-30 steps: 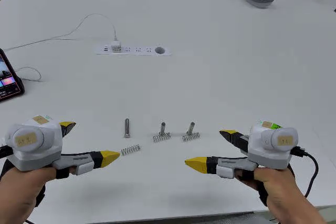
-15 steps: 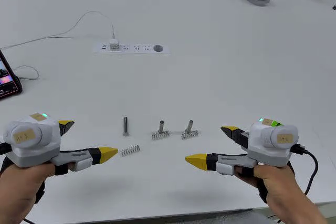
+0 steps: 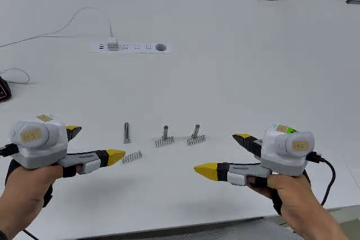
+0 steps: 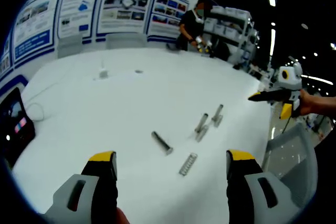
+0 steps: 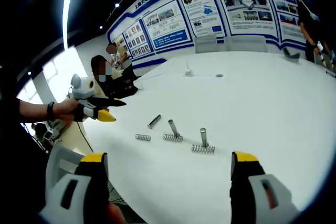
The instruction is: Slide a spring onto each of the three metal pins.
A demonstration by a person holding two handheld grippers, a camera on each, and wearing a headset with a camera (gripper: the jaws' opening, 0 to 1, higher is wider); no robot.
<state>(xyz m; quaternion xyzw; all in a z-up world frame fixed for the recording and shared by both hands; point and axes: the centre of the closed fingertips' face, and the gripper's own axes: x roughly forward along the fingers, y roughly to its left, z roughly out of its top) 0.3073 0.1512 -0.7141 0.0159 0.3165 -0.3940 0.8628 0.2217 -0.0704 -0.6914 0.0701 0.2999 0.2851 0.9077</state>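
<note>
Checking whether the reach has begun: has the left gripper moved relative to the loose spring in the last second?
Yes. The left gripper has edged forward: its lower yellow tip, earlier nearer the person than the loose spring, now sits level beside it.

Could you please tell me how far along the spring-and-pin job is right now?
Done: nothing; the left spring, middle spring and right spring lie loose on the table. In hand: nothing; the left gripper and right gripper are open and empty. Left: the left pin, lying flat, the middle pin and right pin each need a spring.
</note>
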